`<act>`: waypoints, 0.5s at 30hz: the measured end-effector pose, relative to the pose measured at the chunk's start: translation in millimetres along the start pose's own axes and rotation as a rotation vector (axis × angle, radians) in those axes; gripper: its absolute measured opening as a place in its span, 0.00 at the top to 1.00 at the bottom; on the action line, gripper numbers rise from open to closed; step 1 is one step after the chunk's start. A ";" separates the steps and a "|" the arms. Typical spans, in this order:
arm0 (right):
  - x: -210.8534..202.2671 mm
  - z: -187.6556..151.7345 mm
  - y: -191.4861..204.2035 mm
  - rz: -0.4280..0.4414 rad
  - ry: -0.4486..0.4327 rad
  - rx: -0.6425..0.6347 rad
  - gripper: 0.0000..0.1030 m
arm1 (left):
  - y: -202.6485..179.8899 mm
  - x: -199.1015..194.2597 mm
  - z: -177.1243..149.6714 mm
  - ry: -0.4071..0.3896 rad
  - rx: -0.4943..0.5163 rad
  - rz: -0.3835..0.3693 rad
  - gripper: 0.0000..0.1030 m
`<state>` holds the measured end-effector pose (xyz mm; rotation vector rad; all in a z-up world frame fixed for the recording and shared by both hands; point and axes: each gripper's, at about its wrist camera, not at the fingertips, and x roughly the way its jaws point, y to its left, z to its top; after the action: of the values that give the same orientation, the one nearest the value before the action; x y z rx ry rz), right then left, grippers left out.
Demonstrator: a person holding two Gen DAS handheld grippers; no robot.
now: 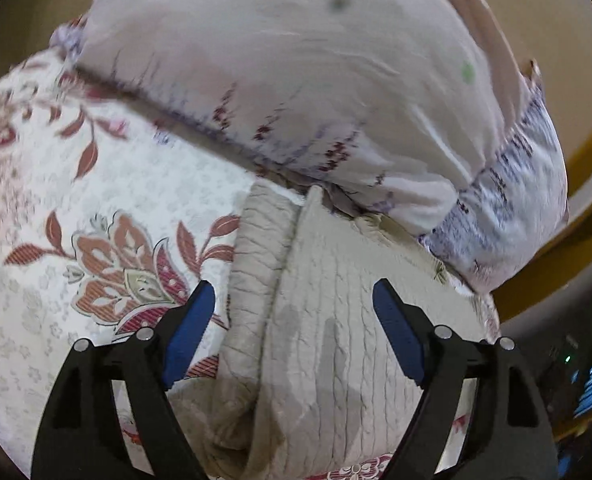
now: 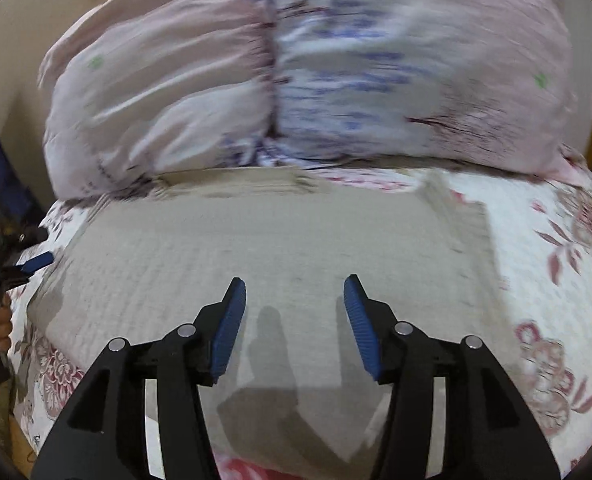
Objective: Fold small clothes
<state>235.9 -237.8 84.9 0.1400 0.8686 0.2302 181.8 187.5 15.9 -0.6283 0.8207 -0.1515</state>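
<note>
A beige cable-knit sweater [image 2: 255, 248] lies spread on a floral bedspread [image 2: 536, 280], just below a pale pillow [image 2: 296, 60]. Both the left gripper [image 1: 293, 320] and right gripper [image 2: 295, 320] hover above the knit, jaws spread, holding nothing

your beige-grey sweater [image 1: 328, 332] has a cable-knit rib pattern, plain in colour. the bedspread [image 1: 55, 200] beneath it is white with a faint grey floral ground and large rust-red and pink flowers and leaves. the pillow [image 1: 296, 60] along the bedspread's far edge is pale pink-white, with purple and dark red sprigs and small green spots. your left gripper [image 1: 293, 332] and right gripper [image 2: 295, 328] are black with blue ribbed pads [image 2: 231, 328].
</note>
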 end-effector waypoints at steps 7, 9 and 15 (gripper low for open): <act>22.2 3.6 28.8 0.020 0.027 -0.043 0.48 | 8.6 12.3 -4.7 0.058 -0.081 -0.044 0.22; 33.4 0.1 37.1 -0.021 0.061 -0.083 0.48 | 7.2 13.7 -4.9 0.058 -0.079 -0.051 0.22; 38.2 -7.0 50.6 -0.094 0.050 -0.155 0.46 | 2.5 17.9 -7.6 0.060 -0.094 -0.065 0.24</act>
<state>247.1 -178.9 63.0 -0.0515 0.9016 0.2132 188.2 179.5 -0.8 -0.7419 0.8699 -0.1926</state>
